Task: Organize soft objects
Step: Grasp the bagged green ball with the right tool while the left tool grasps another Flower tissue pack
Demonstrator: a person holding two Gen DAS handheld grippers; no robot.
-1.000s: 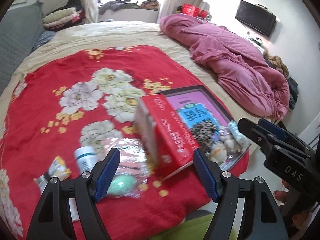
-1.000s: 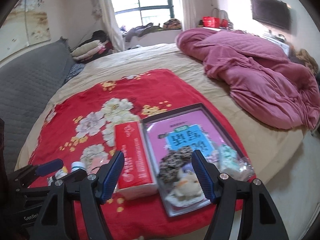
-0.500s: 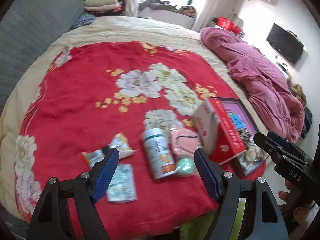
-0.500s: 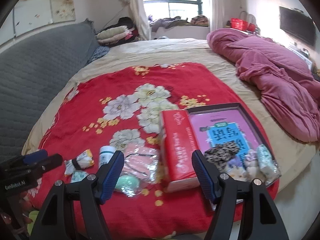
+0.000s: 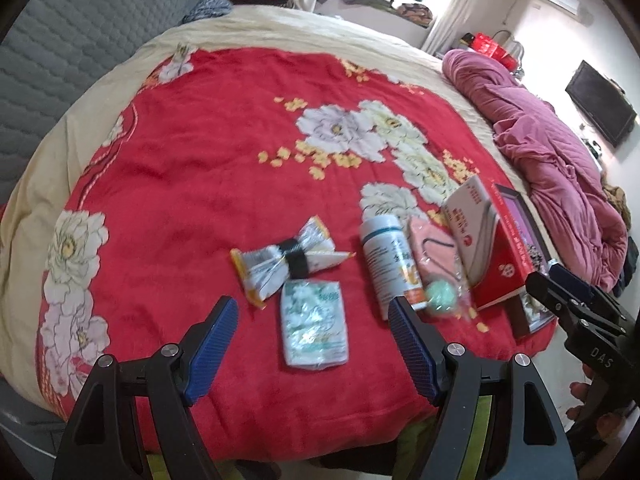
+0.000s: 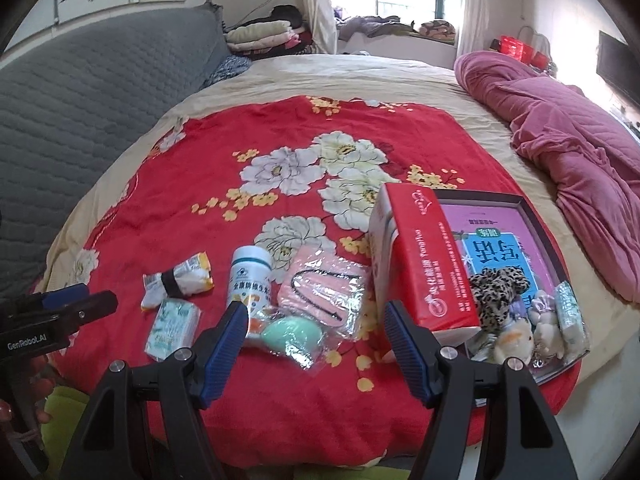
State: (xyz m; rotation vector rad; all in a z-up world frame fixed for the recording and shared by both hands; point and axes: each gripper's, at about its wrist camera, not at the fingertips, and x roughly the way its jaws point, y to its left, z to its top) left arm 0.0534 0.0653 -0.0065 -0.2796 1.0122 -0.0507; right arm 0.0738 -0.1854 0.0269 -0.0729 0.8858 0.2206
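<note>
On the red floral blanket (image 5: 200, 160) lie a tissue pack (image 5: 314, 324), a banded snack packet (image 5: 286, 262), a white bottle (image 5: 390, 264), a bagged green sponge (image 5: 440, 298) with a pink item (image 5: 434, 254), and a red tissue box (image 5: 490, 248). My left gripper (image 5: 312, 346) hovers open above the tissue pack, nothing between its fingers. My right gripper (image 6: 314, 338) stands open above the green sponge (image 6: 292, 334) and pink item (image 6: 324, 290), beside the bottle (image 6: 250, 282) and the red box (image 6: 430, 264). A dark tray (image 6: 536, 220) holds a leopard scrunchie (image 6: 498, 290) and plush toys (image 6: 520, 338).
A crumpled pink quilt (image 6: 568, 152) lies on the bed's right side. A grey padded headboard (image 6: 80, 92) rises at the left, with folded clothes (image 6: 264, 34) by the window. The blanket's far half carries nothing. The bed edge runs just under both grippers.
Both views have swung leftward and lower over the blanket. The left gripper went from over the red box to above the tissue pack; the right went from the tray to the sponge bag.
</note>
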